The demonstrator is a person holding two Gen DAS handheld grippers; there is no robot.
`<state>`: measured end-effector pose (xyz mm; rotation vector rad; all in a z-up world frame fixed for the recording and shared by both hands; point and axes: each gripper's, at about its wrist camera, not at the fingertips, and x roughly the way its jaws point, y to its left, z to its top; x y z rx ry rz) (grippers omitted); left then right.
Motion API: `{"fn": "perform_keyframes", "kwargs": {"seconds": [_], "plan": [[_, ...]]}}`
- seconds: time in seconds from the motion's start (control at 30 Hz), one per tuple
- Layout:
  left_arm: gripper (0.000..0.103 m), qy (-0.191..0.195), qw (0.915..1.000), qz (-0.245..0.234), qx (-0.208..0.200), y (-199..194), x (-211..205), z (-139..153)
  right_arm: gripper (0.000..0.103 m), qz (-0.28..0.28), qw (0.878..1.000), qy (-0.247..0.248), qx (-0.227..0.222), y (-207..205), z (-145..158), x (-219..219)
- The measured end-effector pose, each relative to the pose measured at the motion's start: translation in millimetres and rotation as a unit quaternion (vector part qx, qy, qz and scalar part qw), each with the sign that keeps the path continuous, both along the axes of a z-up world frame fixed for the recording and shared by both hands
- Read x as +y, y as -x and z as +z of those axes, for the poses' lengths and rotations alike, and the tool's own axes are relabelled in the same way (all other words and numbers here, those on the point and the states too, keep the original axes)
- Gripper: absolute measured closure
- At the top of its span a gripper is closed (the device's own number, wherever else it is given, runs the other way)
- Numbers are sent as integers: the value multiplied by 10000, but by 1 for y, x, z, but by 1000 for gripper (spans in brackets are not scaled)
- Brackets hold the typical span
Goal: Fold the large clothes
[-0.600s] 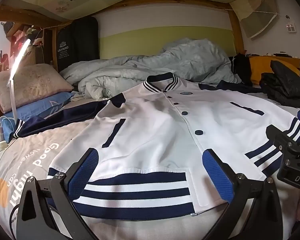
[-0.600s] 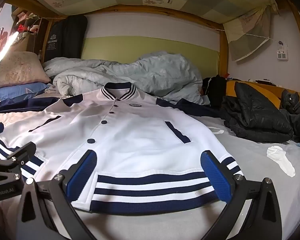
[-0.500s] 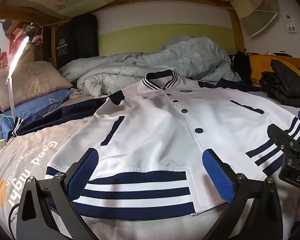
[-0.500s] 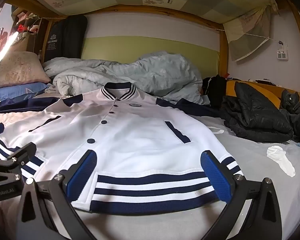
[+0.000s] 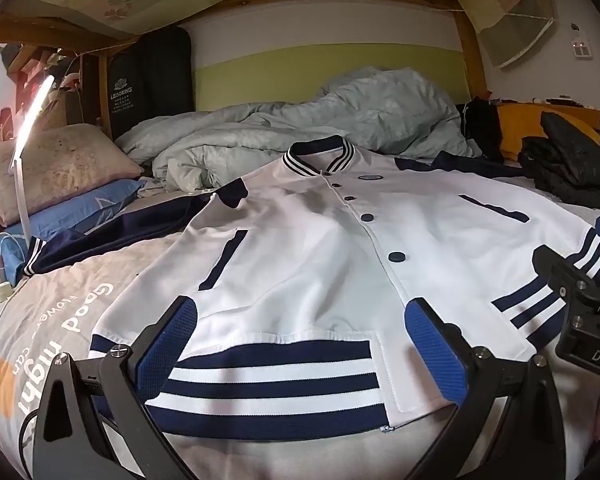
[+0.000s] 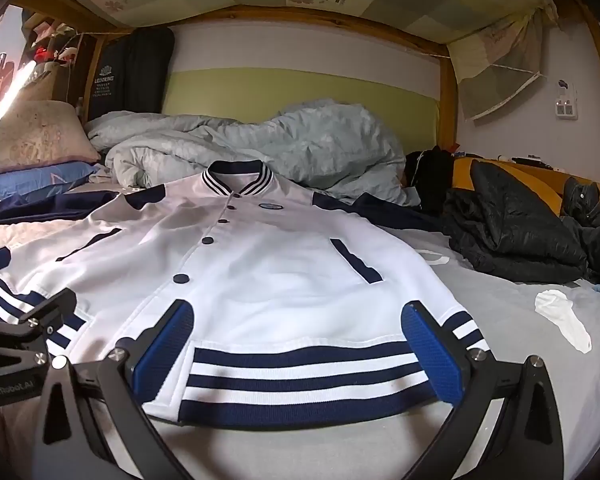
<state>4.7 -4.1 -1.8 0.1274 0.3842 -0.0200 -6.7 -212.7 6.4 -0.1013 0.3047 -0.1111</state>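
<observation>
Jacket (image 5: 300, 264) flat (buttoned, apparently); both jaws spread wide.

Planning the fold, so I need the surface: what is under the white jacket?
The white jacket lies flat on a grey sheet printed with "Good night". Whatever is beneath its body is covered.

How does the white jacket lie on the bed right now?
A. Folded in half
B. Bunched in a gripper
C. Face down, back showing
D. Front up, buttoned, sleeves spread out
D: the white jacket lies flat, its dark buttons closed, sleeves out to both sides.
</observation>
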Motion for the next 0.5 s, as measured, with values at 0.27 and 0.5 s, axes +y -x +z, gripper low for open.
{"fn": "perform_keyframes", "kwargs": {"seconds": [0.27,0.5], "plan": [[0,-16,10000,-12,9,0,-2,1,0,-13,10000,-30,33,-2,-3,-3],[0,2,10000,0,-29,1,-6,3,0,-30,9999,-60,82,-3,-2,-4]]}}
